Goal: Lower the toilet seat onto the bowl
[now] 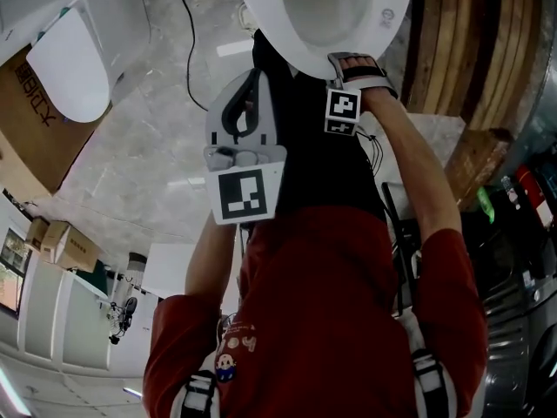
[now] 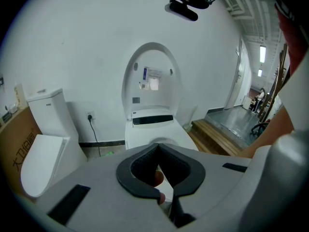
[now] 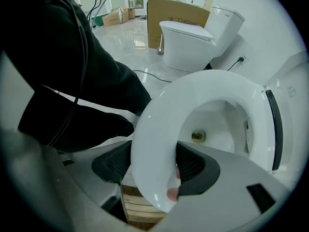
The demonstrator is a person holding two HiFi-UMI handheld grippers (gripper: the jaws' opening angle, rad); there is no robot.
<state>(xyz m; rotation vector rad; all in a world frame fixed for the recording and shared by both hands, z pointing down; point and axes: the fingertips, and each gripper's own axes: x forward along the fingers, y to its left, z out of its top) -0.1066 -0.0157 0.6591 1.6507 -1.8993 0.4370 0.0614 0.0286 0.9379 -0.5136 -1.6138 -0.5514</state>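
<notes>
The white toilet seat (image 3: 154,129) is a ring, tilted a little above the bowl (image 3: 212,124). My right gripper (image 3: 153,164) is shut on the seat's front rim, one dark pad (image 3: 113,163) on each side of it. In the head view the seat (image 1: 287,24) is at the top, with my right gripper (image 1: 348,59) at its edge. The lid (image 2: 153,66) stands upright against the wall behind the toilet. My left gripper (image 2: 158,148) is held back from the toilet with its jaws shut and nothing between them; in the head view it (image 1: 251,81) hovers in front of my legs.
A second white toilet (image 1: 70,59) stands to the left with a cardboard box (image 1: 35,129) beside it. A black cable (image 1: 187,33) runs across the marble floor. A wooden step (image 2: 212,137) lies right of the toilet. My legs are close to the bowl.
</notes>
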